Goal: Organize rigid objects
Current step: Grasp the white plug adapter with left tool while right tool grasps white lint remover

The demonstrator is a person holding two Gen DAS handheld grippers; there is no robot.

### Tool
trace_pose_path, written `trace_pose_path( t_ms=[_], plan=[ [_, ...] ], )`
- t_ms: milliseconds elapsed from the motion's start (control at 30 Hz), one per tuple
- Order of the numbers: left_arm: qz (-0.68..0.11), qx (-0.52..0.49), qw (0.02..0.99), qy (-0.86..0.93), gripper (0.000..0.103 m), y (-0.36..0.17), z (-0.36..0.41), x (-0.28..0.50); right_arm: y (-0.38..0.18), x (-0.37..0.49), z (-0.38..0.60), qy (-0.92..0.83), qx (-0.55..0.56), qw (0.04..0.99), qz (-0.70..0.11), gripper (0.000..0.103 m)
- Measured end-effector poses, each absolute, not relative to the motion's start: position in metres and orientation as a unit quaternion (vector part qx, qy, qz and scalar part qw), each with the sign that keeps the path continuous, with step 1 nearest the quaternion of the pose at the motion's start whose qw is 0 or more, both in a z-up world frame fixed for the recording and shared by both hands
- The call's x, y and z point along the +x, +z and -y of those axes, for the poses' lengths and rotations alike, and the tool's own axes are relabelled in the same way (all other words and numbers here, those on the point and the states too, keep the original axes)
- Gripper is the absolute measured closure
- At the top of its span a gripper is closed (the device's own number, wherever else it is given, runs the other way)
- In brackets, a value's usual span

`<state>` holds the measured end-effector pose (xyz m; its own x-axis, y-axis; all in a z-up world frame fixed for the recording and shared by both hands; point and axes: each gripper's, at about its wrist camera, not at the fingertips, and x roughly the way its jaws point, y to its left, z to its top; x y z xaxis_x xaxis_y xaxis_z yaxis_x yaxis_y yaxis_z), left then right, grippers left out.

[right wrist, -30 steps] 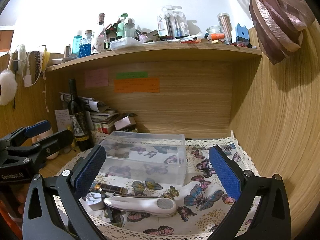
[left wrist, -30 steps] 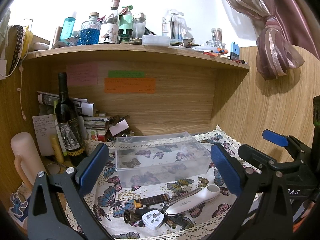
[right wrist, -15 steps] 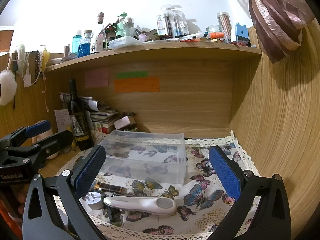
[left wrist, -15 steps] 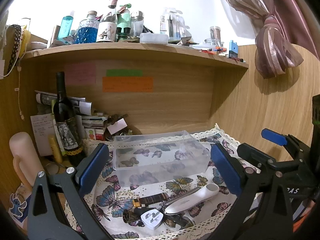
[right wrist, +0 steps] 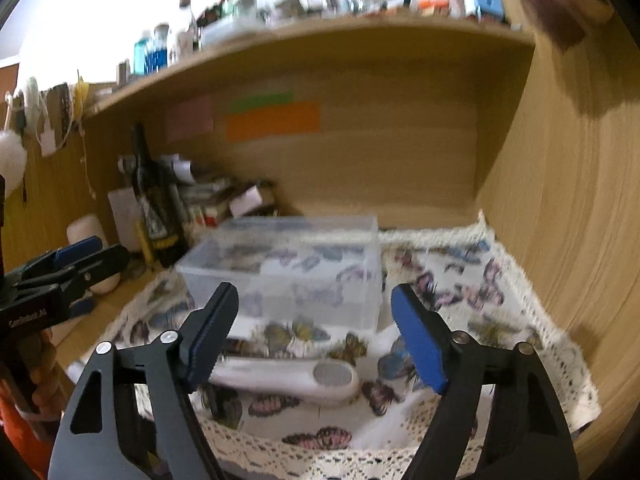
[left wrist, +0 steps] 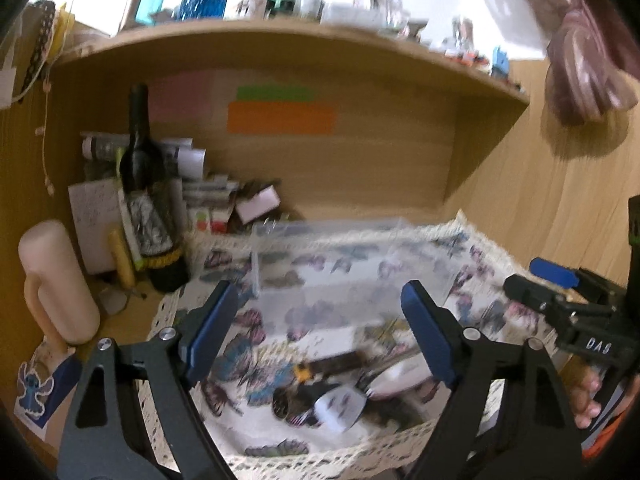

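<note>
A clear plastic box stands empty on the butterfly cloth. In front of it lie a white handheld device, a white plug, a dark brown stick-like item and a small dark cylinder. My left gripper is open above these items. My right gripper is open over the white device. Both frames are blurred.
A dark wine bottle stands at the left with papers and small boxes behind it. A pale pink container is at far left. The upper shelf holds several bottles. Wooden walls close the right side.
Both grippers have moved forward and lower toward the items on the cloth, and their jaws have narrowed somewhat. The frames are now motion-blurred.
</note>
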<state>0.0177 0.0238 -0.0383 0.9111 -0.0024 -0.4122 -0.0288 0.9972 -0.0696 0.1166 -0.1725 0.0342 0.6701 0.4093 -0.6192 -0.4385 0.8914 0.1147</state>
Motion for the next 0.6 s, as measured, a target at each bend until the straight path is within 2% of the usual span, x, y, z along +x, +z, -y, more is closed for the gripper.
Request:
trace_pose_path(
  t_ms=[267,600],
  plan=[
    [-0.298,-0.049,0.953,-0.012,0.029,-0.090,-0.027,0.018,-0.007,0.114,0.168,0.250,-0.031,0.881,-0.401,0.028],
    [-0.335,-0.044,0.940,-0.052,0.047,-0.117,-0.010,0.024,-0.046,0.112,0.155,0.288,-0.038,0.836,-0.465,0.028]
  ],
)
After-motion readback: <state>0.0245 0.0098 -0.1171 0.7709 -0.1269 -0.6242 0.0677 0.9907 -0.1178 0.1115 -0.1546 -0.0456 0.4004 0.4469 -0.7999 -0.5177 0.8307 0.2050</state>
